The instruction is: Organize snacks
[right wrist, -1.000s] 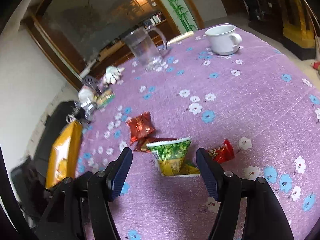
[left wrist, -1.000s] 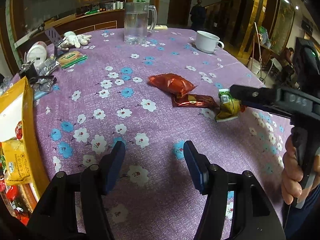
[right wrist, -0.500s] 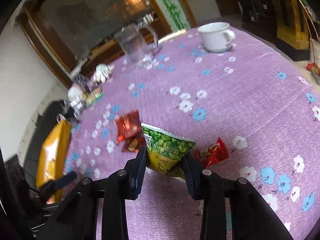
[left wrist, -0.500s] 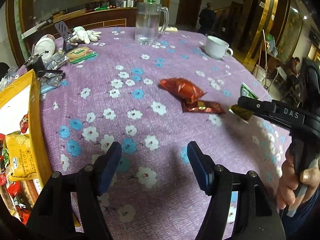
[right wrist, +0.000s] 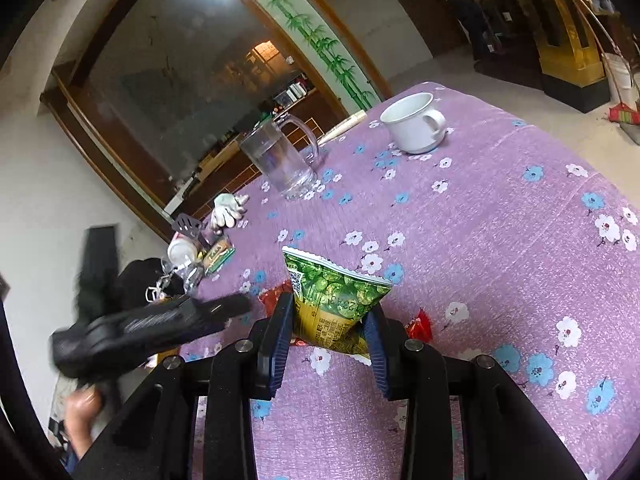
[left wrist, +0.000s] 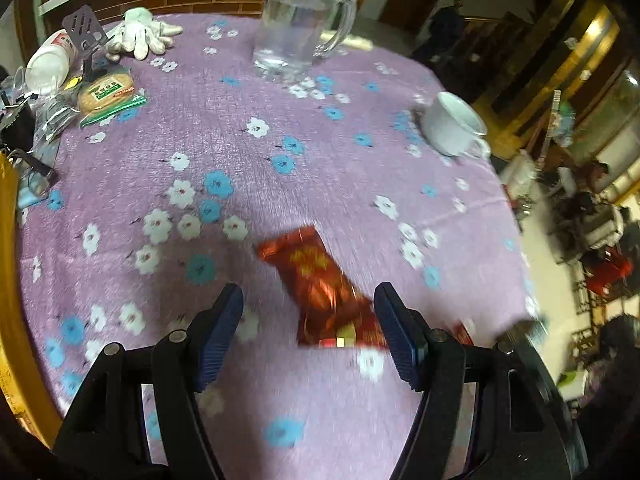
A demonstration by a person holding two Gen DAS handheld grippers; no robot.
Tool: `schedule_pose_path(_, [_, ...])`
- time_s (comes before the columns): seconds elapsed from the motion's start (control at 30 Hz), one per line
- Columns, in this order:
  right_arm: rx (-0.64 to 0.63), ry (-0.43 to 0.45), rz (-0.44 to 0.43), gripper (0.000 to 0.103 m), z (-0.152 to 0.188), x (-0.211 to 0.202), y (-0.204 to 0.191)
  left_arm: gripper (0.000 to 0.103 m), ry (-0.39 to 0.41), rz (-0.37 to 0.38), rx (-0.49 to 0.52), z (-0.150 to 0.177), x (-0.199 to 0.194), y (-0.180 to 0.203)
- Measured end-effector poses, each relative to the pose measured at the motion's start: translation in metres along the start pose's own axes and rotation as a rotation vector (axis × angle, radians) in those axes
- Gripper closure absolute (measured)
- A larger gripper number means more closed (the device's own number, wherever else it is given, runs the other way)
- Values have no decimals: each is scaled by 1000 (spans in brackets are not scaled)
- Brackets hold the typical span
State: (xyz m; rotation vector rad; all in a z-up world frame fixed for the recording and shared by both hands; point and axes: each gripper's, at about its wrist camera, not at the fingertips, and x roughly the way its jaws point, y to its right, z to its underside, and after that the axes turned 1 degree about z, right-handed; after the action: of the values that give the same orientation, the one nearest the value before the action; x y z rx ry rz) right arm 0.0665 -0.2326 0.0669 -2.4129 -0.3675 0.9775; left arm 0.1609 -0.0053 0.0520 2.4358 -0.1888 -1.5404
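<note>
Snack pickup is the step in hand, with both hands at work over the purple flowered table [right wrist: 500, 208]. The right hand-held gripper [right wrist: 326, 330] has its jaws drawn in on the green pea packet [right wrist: 334, 300]; they have just been closing, and the pads now pinch the packet's lower half while its sealed top fans out above them, apparently clear of the cloth. The left hand-held gripper [left wrist: 308, 328] stands about half open and holds nothing; the red foil packet [left wrist: 310, 270] lies flat on the table between and just ahead of its fingertips, overlapping a second red packet [left wrist: 352, 332] nearer the right-hand pad, though blur makes the overlap hard to read. Another small red snack [right wrist: 419, 326] lies just right of the right hand-held gripper. Next, I judge, the right hand needs to carry the green packet away to wherever the snacks are gathered, while the left must come down squarely over the red foil packet and close on it alone, since the pile could let two packets lift together.
</note>
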Motion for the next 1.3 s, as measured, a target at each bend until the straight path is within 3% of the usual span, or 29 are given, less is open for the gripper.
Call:
schedule_pose_path(0.23, [9, 3, -19, 67, -3, -2, 2, 37, -18, -91, 29, -11, 35, 18])
schedule_pose_path(0.37, [5, 9, -17, 67, -3, -2, 2, 67, -13, -116, 65, -3, 44, 11])
schedule_pose_path(0.63, [-19, -2, -9, 67, 0, 1, -2, 71, 21, -105, 112, 14, 28, -11])
schedule_pose_path(1.07, [-138, -52, -5, 67, 13, 14, -25, 72, 63, -72, 171, 78, -10, -34])
schedule_pose_path(1.3, [-212, -94, -12, 67, 24, 23, -40, 74, 123, -58, 181, 84, -17, -36])
